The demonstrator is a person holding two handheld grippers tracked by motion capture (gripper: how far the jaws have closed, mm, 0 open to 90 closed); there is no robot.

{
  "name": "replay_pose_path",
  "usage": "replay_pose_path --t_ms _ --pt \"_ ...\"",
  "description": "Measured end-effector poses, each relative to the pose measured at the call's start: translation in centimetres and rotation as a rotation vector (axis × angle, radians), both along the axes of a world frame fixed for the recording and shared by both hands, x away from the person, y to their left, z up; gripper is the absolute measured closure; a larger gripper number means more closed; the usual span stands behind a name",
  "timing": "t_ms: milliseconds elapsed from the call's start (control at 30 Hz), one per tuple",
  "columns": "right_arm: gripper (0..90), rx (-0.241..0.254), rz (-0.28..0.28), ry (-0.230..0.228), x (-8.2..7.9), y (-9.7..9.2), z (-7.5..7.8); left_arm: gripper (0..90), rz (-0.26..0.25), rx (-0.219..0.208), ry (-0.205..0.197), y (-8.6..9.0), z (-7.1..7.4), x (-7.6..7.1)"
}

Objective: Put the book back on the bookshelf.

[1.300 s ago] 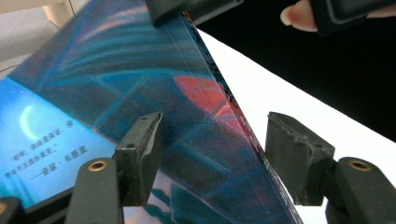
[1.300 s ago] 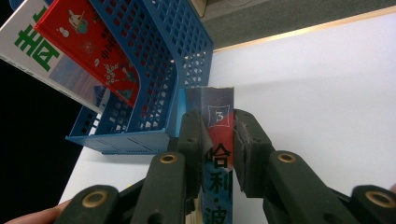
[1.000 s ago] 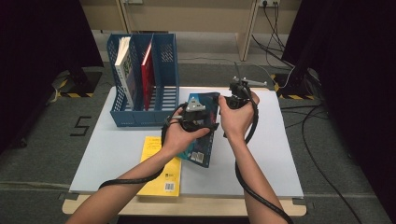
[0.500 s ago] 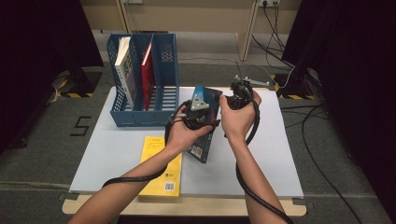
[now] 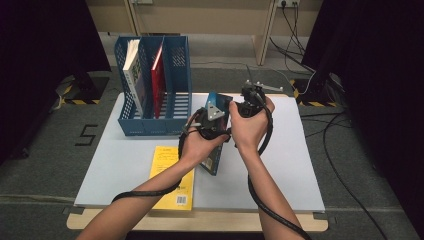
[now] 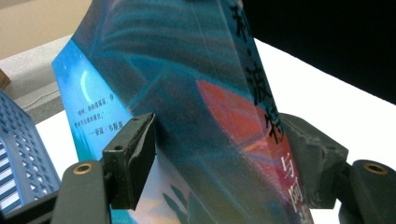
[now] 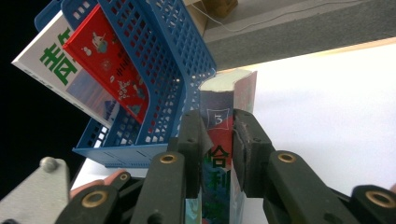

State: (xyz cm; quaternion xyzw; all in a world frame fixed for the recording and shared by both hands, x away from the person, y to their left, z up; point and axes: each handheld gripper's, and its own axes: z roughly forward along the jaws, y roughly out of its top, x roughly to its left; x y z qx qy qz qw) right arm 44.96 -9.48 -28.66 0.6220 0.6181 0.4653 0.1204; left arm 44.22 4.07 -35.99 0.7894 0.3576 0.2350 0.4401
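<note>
On the pale table (image 5: pixel 280 165), beside the blue file rack (image 5: pixel 177 75), the dark-blue book (image 6: pixel 187 93) stood raised on edge. The right hand-held gripper (image 7: pixel 218 140) pinched its spine firmly. The left hand-held gripper (image 6: pixel 219 158) had just been opening, its jaws slack around the cover: probably a handover to the right before racking.

A pale tabletop (image 5: pixel 300 165) set on grey carpet (image 5: pixel 45 165), flanked by black curtains (image 5: pixel 45 40).
A beige wall base (image 5: pixel 210 17) is seen behind, cables (image 5: pixel 345 165) are trailed across the floor, and a "5" marking (image 5: pixel 86 135) is laid on the carpet.
</note>
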Motion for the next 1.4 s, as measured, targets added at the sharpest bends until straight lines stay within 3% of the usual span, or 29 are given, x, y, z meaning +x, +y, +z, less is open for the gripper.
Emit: replay_pose_path --t_ms 100,167,233,400,533,600,667,767,867,900,967,1033,1067,1267,1400 --pt "75.0 0.003 0.003 -0.004 -0.1 0.1 0.1 30.2 0.011 0.007 0.001 0.0 -0.2 -0.1" --pt "75.0 0.007 0.003 -0.007 -0.1 0.2 0.2 32.2 0.018 0.038 0.001 0.1 -0.5 -0.1" --pt "75.0 0.008 0.005 -0.013 -0.2 0.3 0.3 32.9 0.028 -0.003 0.008 0.3 -0.7 -0.1" --pt "75.0 0.02 0.002 -0.031 -0.3 0.4 0.8 38.2 0.034 -0.006 -0.009 0.5 0.1 -0.1" --pt "75.0 0.008 0.004 -0.061 -0.6 0.8 1.5 45.7 0.061 -0.002 -0.047 0.8 0.8 0.3" --pt "74.9 0.005 0.012 -0.071 -0.7 1.2 1.8 50.6 0.064 -0.031 -0.042 1.0 0.9 0.5" --pt "74.8 0.0 0.008 -0.076 -0.7 1.4 1.9 54.9 0.069 -0.015 -0.056 1.1 0.8 0.4" --pt "74.6 -0.009 0.014 -0.076 -0.6 1.8 1.6 57.1 0.067 -0.013 -0.045 1.4 0.4 0.3" --pt "73.0 -0.03 0.036 -0.075 -0.7 2.6 1.3 64.7 0.07 -0.014 -0.042 1.8 0.1 0.1" --pt "78.5 -0.029 0.051 -0.075 -0.7 2.7 1.2 69.9 0.069 -0.027 -0.026 2.2 -0.1 0.2" --pt "78.8 -0.02 0.072 -0.103 -0.9 2.9 1.6 72.7 0.047 -0.069 0.024 3.1 -0.6 0.4" --pt "72.4 -0.015 0.114 -0.132 -1.2 3.1 2.1 74.1 0.031 -0.068 -0.006 3.5 -1.0 0.2" --pt "71.5 -0.016 0.131 -0.137 -1.4 3.1 2.4 74.2 0.016 -0.08 0.001 3.7 -1.1 0.0" --pt "66.6 0.0 0.092 -0.183 -2.2 0.9 3.1 74.2 0.014 -0.11 -0.029 5.9 -0.9 -0.6" --pt "65.6 0.006 0.032 -0.146 -1.5 -1.5 2.3 74.2 0.023 -0.125 -0.045 7.5 -0.8 -1.0"
